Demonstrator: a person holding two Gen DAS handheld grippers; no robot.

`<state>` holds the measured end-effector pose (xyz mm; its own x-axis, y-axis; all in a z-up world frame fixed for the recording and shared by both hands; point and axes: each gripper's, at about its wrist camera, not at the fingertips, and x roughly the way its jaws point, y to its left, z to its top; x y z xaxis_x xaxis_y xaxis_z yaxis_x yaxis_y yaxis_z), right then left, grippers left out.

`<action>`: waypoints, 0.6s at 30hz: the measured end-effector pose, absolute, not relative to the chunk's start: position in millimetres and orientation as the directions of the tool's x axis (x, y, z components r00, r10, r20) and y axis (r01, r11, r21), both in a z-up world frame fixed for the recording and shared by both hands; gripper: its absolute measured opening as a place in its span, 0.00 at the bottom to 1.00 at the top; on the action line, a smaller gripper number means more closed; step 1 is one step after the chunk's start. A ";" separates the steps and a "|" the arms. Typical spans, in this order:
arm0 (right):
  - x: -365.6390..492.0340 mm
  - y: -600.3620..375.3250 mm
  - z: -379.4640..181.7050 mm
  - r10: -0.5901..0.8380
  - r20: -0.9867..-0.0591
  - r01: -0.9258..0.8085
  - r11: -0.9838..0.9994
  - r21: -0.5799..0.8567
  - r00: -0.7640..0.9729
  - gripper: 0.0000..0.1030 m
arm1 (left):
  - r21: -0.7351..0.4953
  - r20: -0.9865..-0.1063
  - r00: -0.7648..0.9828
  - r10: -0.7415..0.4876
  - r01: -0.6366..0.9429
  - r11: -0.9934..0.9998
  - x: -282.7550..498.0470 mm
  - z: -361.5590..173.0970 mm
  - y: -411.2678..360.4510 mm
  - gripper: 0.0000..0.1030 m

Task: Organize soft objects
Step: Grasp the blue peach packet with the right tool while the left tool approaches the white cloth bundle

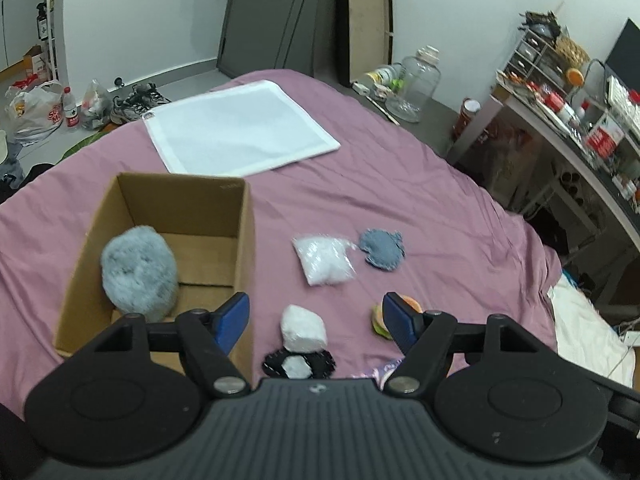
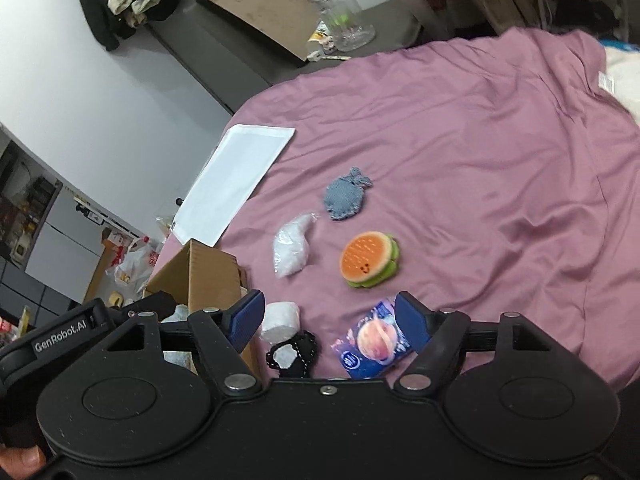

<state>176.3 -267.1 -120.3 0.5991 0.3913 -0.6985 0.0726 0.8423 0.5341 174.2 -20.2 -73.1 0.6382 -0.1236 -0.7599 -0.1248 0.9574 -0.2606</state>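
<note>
A: Any writing you can read?

B: Only "GenRobot.AI", white on black, on the left tool's body where it shows at the left edge of the right wrist view. The blue packet (image 2: 374, 342) has a small round logo and a planet picture, but its print is too blurred to read. The red-and-white labels on the bottle (image 1: 72, 109) and bag (image 1: 34, 114) on the floor are also too blurred.

A: How do the tools stand?

B: The left tool (image 1: 316, 318) is wide open, with nothing between its blue pads. The right tool (image 2: 330, 320) is also wide open and holds nothing.

A: Where are the soft things?

B: On the pink bed sheet (image 1: 420, 208). A grey fluffy ball (image 1: 138, 272) sits inside the box (image 1: 244, 240), against its left wall, just beyond the left tool's left finger. A white lump (image 1: 303, 328) lies between the left tool's fingers in the view, touching a black pouch (image 1: 300, 364) nearer the camera. The burger toy (image 2: 370, 260) is partly hidden behind the left tool's right finger. A clear bag (image 1: 324, 260) of white stuff and a blue knit piece (image 1: 382, 249) lie farther out, side by side.

A: And from the right tool?

B: The packet lies just inside its right finger; I cannot tell if they touch. The burger toy lies beyond it, apart. A white cloth (image 1: 240, 128) lies flat past the box.
</note>
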 end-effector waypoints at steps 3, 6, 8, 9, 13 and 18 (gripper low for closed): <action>177.4 -274.8 -131.0 0.414 -0.696 0.083 0.824 0.560 0.586 0.69 | -0.246 -0.769 0.630 -0.107 -0.137 0.959 173.1 -76.8 -32.3 0.70; 177.8 -281.7 -143.6 0.436 -0.698 0.097 0.807 0.583 0.567 0.69 | -0.228 -0.777 0.623 -0.096 -0.137 0.964 173.2 -81.5 -41.3 0.70; 178.5 -286.0 -150.8 0.454 -0.696 0.102 0.794 0.599 0.555 0.69 | -0.218 -0.778 0.622 -0.087 -0.136 0.966 174.0 -84.1 -48.3 0.70; 178.3 -288.8 -154.1 0.461 -0.695 0.105 0.788 0.606 0.551 0.69 | -0.215 -0.778 0.622 -0.085 -0.137 0.967 174.2 -85.6 -51.4 0.70; 183.4 -296.7 -167.7 0.475 -0.704 0.126 0.776 0.618 0.528 0.69 | -0.189 -0.789 0.609 -0.075 -0.125 0.974 179.3 -91.1 -65.3 0.69; 190.6 -305.2 -185.0 0.517 -0.694 0.152 0.737 0.659 0.501 0.65 | -0.193 -0.817 0.570 -0.086 -0.130 0.972 190.3 -105.2 -73.6 0.66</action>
